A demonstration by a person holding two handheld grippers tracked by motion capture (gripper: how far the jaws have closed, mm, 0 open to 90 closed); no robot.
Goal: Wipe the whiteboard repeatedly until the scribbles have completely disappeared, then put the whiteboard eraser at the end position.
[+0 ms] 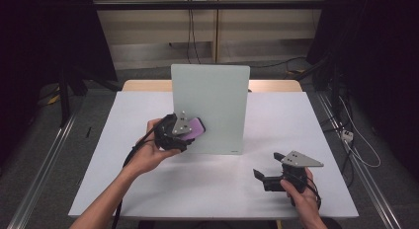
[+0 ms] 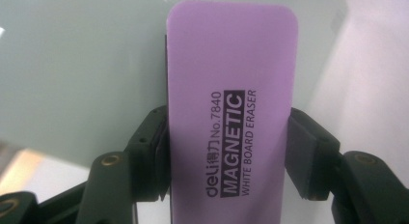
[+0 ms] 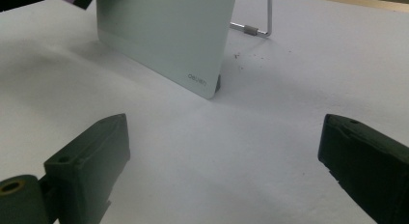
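Nearest, at the front right of the white tabletop (image 1: 148, 189), the right gripper (image 1: 269, 172) rests low in the person's hand, its jaws spread wide with nothing between them. Its own view looks between the jaws across bare tabletop to the board's lower corner and a wire stand (image 3: 260, 26) behind it.

Farther in, left of centre, the left gripper (image 1: 190, 130) is clenched on the long edges of a purple eraser (image 2: 231, 103), one pad on each side. The eraser's printed back faces the camera. Its other side is at the board (image 1: 210, 108), low on the left part; contact cannot be made out.

The pale board stands upright mid-table, facing the person.
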